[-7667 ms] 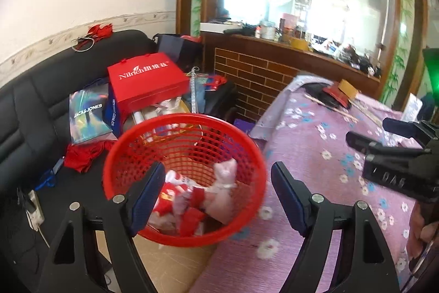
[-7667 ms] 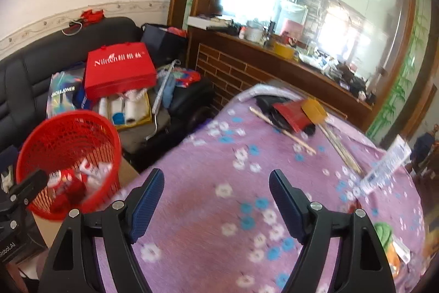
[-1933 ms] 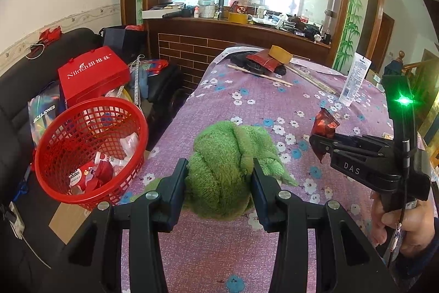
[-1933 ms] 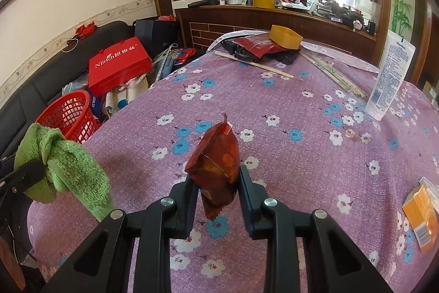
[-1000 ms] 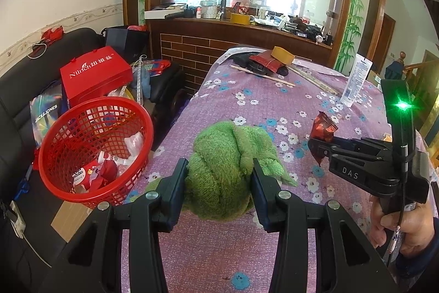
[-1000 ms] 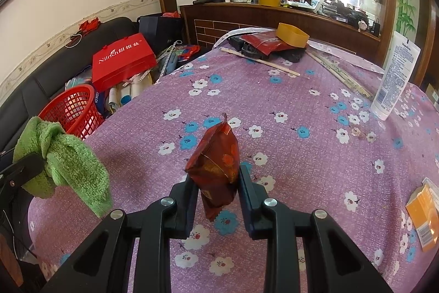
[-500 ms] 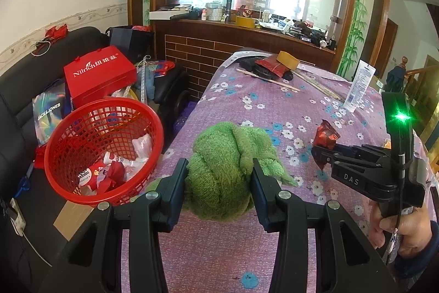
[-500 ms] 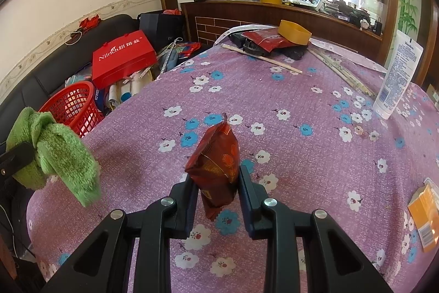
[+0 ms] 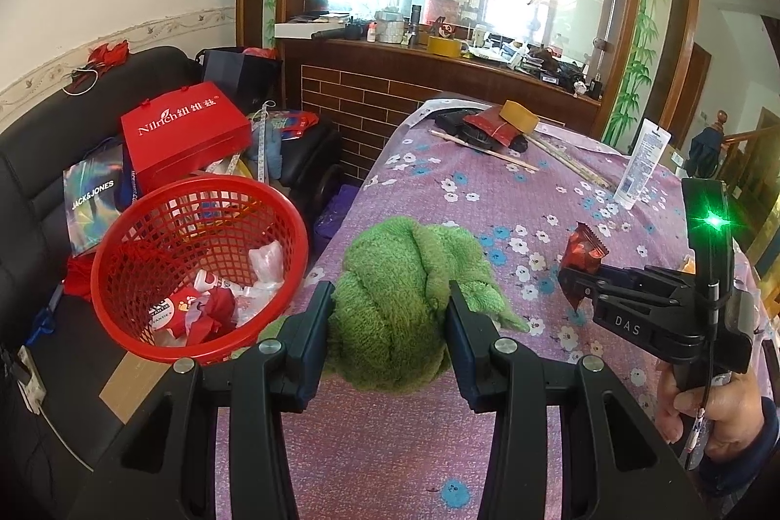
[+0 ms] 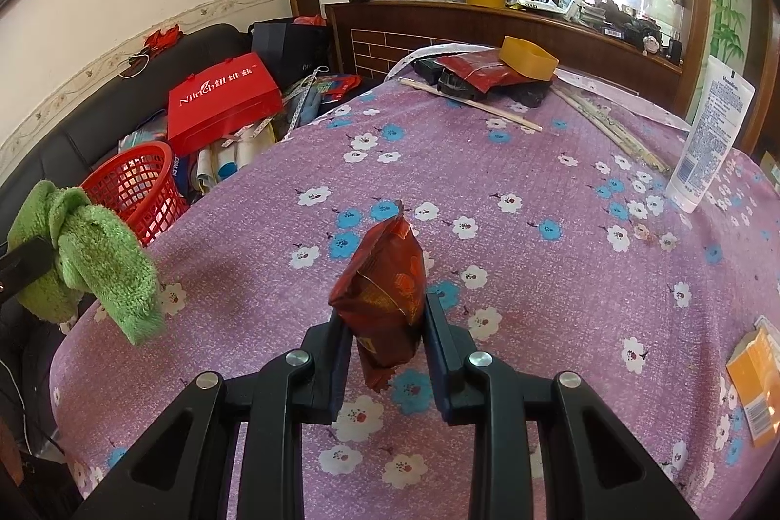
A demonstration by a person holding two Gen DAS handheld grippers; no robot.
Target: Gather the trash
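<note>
Since the worktop (image 10: 536, 227) with its purple flowered cloth is the biggest thing going, I'll use it as the anchor: the red mesh basket (image 9: 195, 261) sits just off its left edge, lower down, already holding some wrappers and plastic scraps. Over that same edge the left gripper (image 9: 387, 325) has its jaws pinching a bunched green towel (image 9: 399, 291), lifted clear of the cloth with a flap dangling below. Further in over the worktop, the right gripper (image 10: 382, 320) has its jaws pressed onto a dark red snack packet (image 10: 382, 291), held upright and off the surface. Still lying on the worktop: a white tube (image 10: 707, 135) standing near the far right side and a small orange packet (image 10: 753, 378) at the right edge. My guess is both loads are headed for the basket. The risk I see is the towel: it's bulky and floppy, so if it's let go before it's properly past the rim, the hanging flap could catch the rim and tip the light basket or drape half out. The packet is slick and gripped low down, so a quick swing could let it slide out and land short on the cloth.
</note>
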